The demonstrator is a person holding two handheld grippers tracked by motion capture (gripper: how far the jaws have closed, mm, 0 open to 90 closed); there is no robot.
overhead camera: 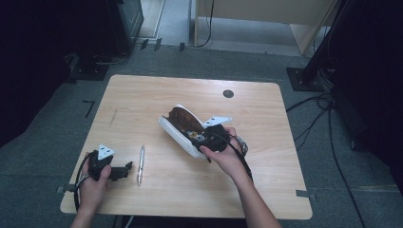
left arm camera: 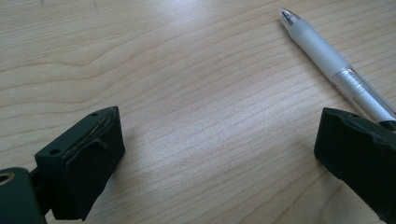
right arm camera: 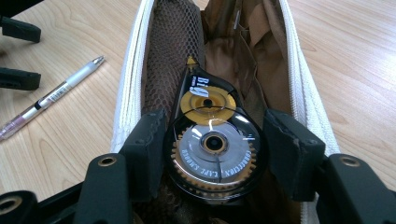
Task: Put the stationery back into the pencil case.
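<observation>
Inside the open pencil case (right arm camera: 303, 88), my right gripper (right arm camera: 212, 154) seems clamped on the correction tape (right arm camera: 212, 140), so I should lower it straight before releasing, while my left gripper (left arm camera: 219, 154) sits spread beside the pen (left arm camera: 334, 65)

A round, clear-and-black correction tape dispenser (right arm camera: 212, 144) (gold gear visible inside) sits in the open mouth of a white zippered pencil case (overhead camera: 177, 133) with brown lining, mid-table.
</observation>
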